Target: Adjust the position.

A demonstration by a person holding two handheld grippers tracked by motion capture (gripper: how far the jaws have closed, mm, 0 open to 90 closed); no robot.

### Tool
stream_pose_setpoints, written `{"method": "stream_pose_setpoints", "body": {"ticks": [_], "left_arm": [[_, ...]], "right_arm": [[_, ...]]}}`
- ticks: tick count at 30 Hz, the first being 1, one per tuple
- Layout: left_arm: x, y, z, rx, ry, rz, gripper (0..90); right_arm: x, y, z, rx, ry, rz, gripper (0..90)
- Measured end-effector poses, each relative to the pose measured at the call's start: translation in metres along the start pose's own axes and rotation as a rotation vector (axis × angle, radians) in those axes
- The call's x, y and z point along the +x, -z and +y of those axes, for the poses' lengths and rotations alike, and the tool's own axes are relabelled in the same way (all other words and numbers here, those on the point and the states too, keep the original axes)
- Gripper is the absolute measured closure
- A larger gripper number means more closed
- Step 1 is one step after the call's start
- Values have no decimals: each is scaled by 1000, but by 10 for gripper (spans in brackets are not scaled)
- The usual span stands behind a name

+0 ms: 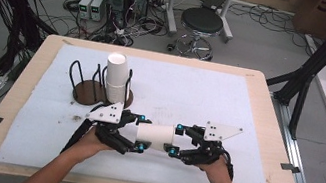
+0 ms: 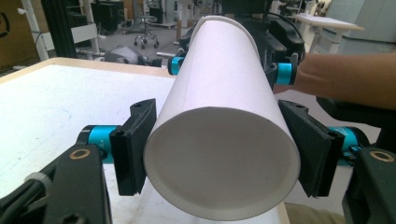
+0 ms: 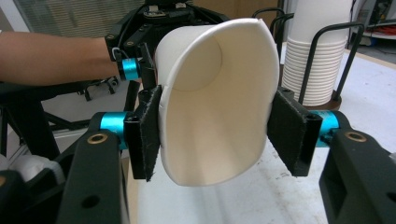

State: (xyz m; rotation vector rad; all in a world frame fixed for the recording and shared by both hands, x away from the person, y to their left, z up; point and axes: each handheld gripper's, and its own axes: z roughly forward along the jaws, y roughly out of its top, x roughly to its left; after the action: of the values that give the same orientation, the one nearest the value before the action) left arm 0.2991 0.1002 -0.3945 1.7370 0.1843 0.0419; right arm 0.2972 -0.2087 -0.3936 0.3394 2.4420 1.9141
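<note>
A white paper cup (image 1: 156, 135) lies on its side in the air just above the mat, between my two grippers. My right gripper (image 1: 176, 139) is shut on its open mouth; in the right gripper view the pads of that gripper (image 3: 219, 135) squeeze the rim of the cup (image 3: 219, 93) into an oval. My left gripper (image 1: 141, 132) stands around the closed base end. In the left gripper view the cup (image 2: 224, 116) keeps its round shape, and the jaws of the left gripper (image 2: 220, 149) flank it closely without denting it.
A tall stack of white cups (image 1: 117, 76) stands in a black wire holder (image 1: 85, 90) on a round brown base, just behind my left hand. A white mat (image 1: 201, 93) covers the wooden table. A stool (image 1: 202, 22) and cables are on the floor beyond.
</note>
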Motion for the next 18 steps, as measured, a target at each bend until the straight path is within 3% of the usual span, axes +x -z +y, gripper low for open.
{"method": "stream_pose_setpoints", "body": {"ticks": [7,14,18], "left_arm": [[2,5,3,21,8,32,234],[5,11,14,108,-6,46,182],[4,10,20,153,-22,40,170]], "right_arm": [[0,2,2,32,13,-8,412],[1,5,10,118,49,-33,411],[2,3,20,179,97,-50,410]]}}
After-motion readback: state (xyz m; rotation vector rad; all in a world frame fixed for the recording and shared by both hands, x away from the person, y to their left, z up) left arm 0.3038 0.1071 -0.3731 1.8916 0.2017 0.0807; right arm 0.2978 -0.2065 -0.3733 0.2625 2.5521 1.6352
